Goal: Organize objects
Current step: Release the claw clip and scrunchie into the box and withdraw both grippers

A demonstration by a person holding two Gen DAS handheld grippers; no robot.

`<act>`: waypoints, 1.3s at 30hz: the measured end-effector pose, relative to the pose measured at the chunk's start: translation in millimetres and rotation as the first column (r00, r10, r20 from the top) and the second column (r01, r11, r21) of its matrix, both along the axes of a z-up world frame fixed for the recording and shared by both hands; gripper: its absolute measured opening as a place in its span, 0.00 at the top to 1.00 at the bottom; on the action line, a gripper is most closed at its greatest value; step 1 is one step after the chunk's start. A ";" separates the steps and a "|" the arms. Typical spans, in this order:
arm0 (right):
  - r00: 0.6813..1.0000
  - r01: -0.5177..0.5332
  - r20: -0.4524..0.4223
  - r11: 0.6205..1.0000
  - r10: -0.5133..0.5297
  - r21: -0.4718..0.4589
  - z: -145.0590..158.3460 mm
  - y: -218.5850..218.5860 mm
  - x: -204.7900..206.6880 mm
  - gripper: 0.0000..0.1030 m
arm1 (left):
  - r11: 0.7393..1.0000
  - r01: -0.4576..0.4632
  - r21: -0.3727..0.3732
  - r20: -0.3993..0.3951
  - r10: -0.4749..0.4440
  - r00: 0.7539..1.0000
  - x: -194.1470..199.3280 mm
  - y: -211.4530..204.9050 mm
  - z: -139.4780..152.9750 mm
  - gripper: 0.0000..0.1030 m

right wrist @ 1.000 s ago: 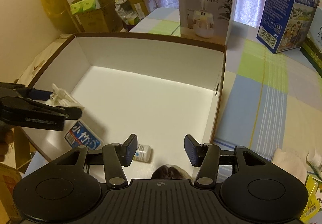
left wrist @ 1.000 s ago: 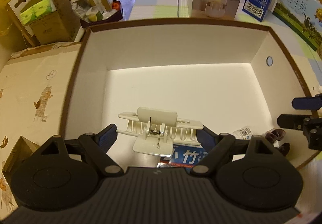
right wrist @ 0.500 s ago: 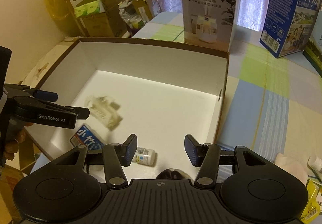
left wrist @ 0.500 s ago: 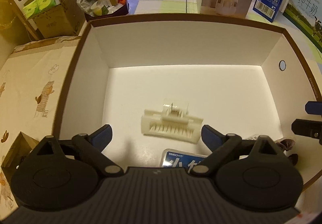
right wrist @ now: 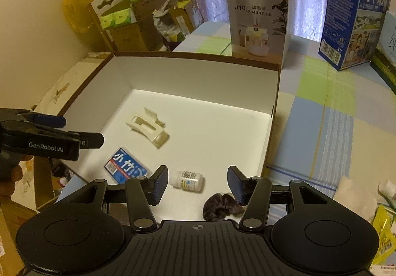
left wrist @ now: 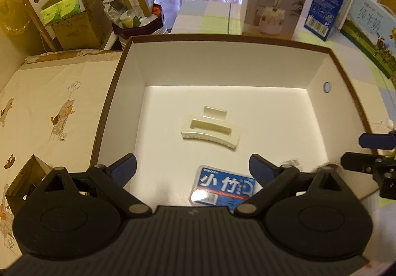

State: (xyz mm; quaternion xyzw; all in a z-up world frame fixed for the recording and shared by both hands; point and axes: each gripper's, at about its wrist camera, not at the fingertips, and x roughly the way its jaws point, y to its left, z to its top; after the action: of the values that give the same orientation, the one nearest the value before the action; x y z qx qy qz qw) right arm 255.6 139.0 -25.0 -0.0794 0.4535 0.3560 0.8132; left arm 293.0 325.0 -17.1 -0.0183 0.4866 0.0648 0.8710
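Because it lies loose on the floor of the white cardboard box with a brown rim [left wrist: 116,92], the cream plastic hair claw clip [left wrist: 210,131] looks light, rigid and glossy, likely slippery; its flat slotted back seems the best place to pinch. Nearer the box's front wall lie a blue glossy packet with white lettering [left wrist: 226,188], a small white plastic bottle [right wrist: 188,180] and a soft dark velvet scrunchie [right wrist: 221,205]. Above that front wall, the left gripper [left wrist: 193,168] has just been opening; its jaws stand spread wide, holding nothing. Beside it, the right gripper [right wrist: 198,184] has jaws partly spread, also holding nothing.
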 end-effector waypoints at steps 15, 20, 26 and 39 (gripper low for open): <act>0.997 0.072 -0.009 0.997 -0.072 0.041 13.2 -49.3 -37.5 0.50 | 0.996 0.081 -0.045 0.018 -0.080 0.997 -44.0 -47.7 13.9 0.07; 0.995 0.100 -0.023 0.994 -0.099 0.040 13.6 -71.5 -49.1 0.50 | 0.992 0.118 -0.051 0.012 -0.118 0.993 -55.0 -68.4 12.2 0.07; 0.992 0.123 -0.031 0.991 -0.122 0.043 14.3 -98.2 -60.7 0.49 | 0.987 0.150 -0.058 0.006 -0.150 0.989 -65.2 -90.9 10.8 0.07; 0.983 0.177 -0.054 0.984 -0.176 0.021 12.3 -162.4 -71.2 0.49 | 0.973 0.225 -0.053 -0.018 -0.226 0.974 -77.7 -154.3 4.6 0.07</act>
State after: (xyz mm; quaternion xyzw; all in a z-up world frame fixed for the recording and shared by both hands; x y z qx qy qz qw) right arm 184.5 -23.4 -12.7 -0.0192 0.4752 0.2901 0.8305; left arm 215.4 170.7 -12.5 0.0156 0.4975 -0.0466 0.8661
